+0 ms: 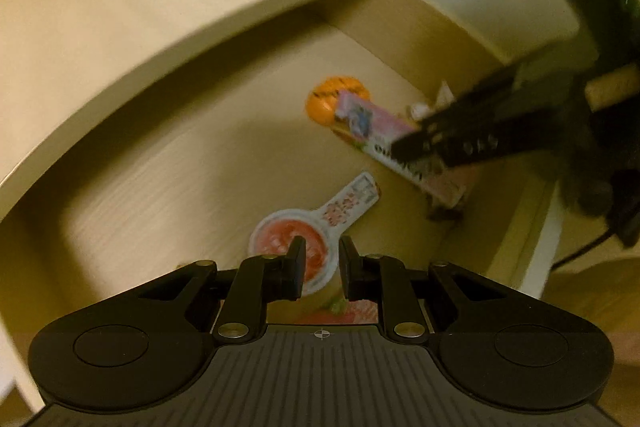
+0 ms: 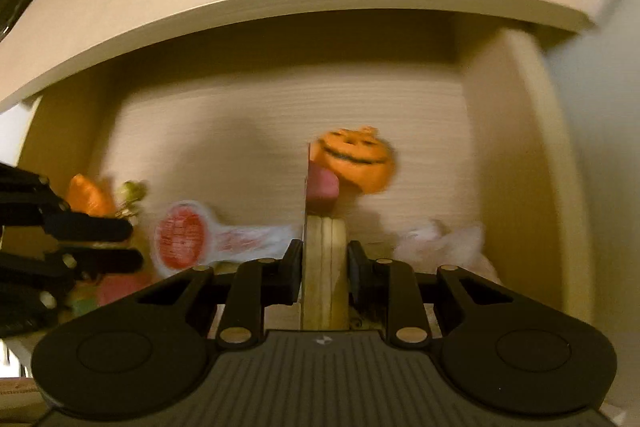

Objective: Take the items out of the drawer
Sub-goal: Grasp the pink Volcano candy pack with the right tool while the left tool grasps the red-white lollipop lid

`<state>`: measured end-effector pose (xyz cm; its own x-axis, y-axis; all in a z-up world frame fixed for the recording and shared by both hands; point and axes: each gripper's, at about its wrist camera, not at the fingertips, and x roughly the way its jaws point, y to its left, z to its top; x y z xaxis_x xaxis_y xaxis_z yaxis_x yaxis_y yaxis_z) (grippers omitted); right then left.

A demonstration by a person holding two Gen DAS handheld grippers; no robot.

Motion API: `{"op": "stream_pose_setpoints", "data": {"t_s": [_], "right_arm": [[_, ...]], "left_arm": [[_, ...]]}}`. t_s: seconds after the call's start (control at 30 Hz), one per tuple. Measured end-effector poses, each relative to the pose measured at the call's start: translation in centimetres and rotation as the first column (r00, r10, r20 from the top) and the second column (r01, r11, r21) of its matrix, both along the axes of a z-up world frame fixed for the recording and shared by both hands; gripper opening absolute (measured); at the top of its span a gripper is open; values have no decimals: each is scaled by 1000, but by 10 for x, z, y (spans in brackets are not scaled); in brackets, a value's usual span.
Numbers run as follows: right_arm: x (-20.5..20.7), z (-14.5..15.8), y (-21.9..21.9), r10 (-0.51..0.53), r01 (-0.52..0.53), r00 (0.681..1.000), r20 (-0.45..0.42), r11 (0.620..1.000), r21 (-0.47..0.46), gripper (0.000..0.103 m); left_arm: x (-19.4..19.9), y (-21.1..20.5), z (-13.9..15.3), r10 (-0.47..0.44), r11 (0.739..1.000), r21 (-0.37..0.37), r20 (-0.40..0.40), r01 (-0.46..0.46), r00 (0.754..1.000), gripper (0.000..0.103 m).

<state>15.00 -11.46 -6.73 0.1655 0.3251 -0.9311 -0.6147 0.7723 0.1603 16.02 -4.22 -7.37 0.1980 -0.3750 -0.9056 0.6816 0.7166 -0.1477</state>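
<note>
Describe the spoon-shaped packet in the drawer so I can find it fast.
Look inside the open pale wooden drawer, on its floor left of the orange pumpkin-face packet. The white spoon-shaped packet with a round red bowl lies flat there. It alone has a round red end and a narrow handle.

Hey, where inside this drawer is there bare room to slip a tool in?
Bare drawer floor spans the back, left of the pumpkin and behind the red-and-white packet. It is crowded along the front and the right side, around the pink box and crumpled wrapper.
</note>
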Motion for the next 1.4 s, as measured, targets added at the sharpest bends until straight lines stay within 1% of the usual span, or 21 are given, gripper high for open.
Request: {"op": "stream_pose_setpoints", "data": {"t_s": [0.1, 0.2, 0.27, 0.33, 0.43, 0.5, 0.53, 0.6, 0.67, 0.77, 0.83, 0.87, 0.93, 0.97, 1.07, 1.13, 1.17, 1.2, 1.27, 1.3, 1.4], "right_arm": [[0, -2, -9, -26, 27, 1000, -8, 999, 25, 23], [-6, -7, -8, -18, 18, 1000, 1, 1000, 20, 23], [-5, -10, -11, -21, 21, 1000, 3, 999, 31, 23], [0, -12, -14, -37, 37, 999, -7, 998, 50, 23], [5, -10, -15, -43, 44, 999, -20, 997, 64, 23], [7, -4, -18, -33, 34, 999, -17, 997, 68, 23], [7, -4, -17, -29, 30, 999, -15, 997, 68, 24], [7, -4, -16, -28, 29, 999, -16, 997, 69, 24], [7, -4, -17, -32, 33, 999, -23, 997, 75, 24], [8, -5, -18, -35, 38, 999, -32, 996, 83, 24], [8, -5, -18, -34, 36, 999, -33, 996, 85, 24], [8, -4, -17, -33, 35, 999, -33, 996, 85, 24], [9, -3, -16, -29, 32, 999, -35, 996, 86, 24], [9, -2, -15, -27, 30, 999, -34, 996, 86, 24], [12, -2, -14, -19, 23, 999, -37, 996, 87, 25], [12, -4, -13, -18, 21, 999, -36, 996, 86, 25], [12, -4, -13, -17, 20, 999, -35, 996, 86, 25], [12, -4, -13, -15, 18, 999, -36, 996, 86, 25], [13, -5, -12, -11, 14, 999, -39, 996, 85, 26], [13, -6, -12, -11, 14, 999, -40, 996, 84, 28], [14, -4, -15, -8, 12, 999, -44, 996, 85, 31]], "left_arm": [[-6, -18, -11, -86, 993, 79, 35, 83, 996, 21], [-13, -17, -24, -145, 976, 179, 88, 127, 985, 25], [-11, -8, -25, -142, 977, 174, 118, 120, 983, 27], [-3, -5, -25, -97, 982, 172, 130, 73, 987, 28], [11, 0, -26, -27, 982, 189, 195, -10, 980, 28], [18, 3, -26, 13, 984, 172, 187, -46, 982, 25], [20, 3, -26, 18, 986, 162, 170, -45, 985, 22], [17, 1, -26, 8, 990, 135, 132, -26, 991, 22], [13, -2, -28, -5, 995, 103, 108, -6, 994, 26], [7, -4, -29, -48, 995, 91, 106, 38, 993, 39], [6, -6, -28, -71, 994, 85, 89, 63, 994, 53], [5, -9, -27, -81, 994, 81, 81, 74, 993, 55], [4, -9, -27, -116, 991, 76, 73, 110, 991, 65], [1, -11, -27, -137, 988, 77, 71, 131, 988, 67], [-2, -11, -24, -148, 986, 97, 93, 139, 985, 62], [-4, -10, -18, -110, 989, 120, 191, 89, 975, 59], [-3, -10, -17, -100, 989, 131, 220, 72, 970, 59], [-1, -10, -17, -90, 989, 139, 224, 59, 971, 59], [6, -12, -24, -78, 986, 157, 188, 49, 979, 59], [9, -13, -28, -80, 984, 171, 167, 51, 983, 63], [14, -13, -35, -63, 986, 160, 122, 43, 991, 64]]}}
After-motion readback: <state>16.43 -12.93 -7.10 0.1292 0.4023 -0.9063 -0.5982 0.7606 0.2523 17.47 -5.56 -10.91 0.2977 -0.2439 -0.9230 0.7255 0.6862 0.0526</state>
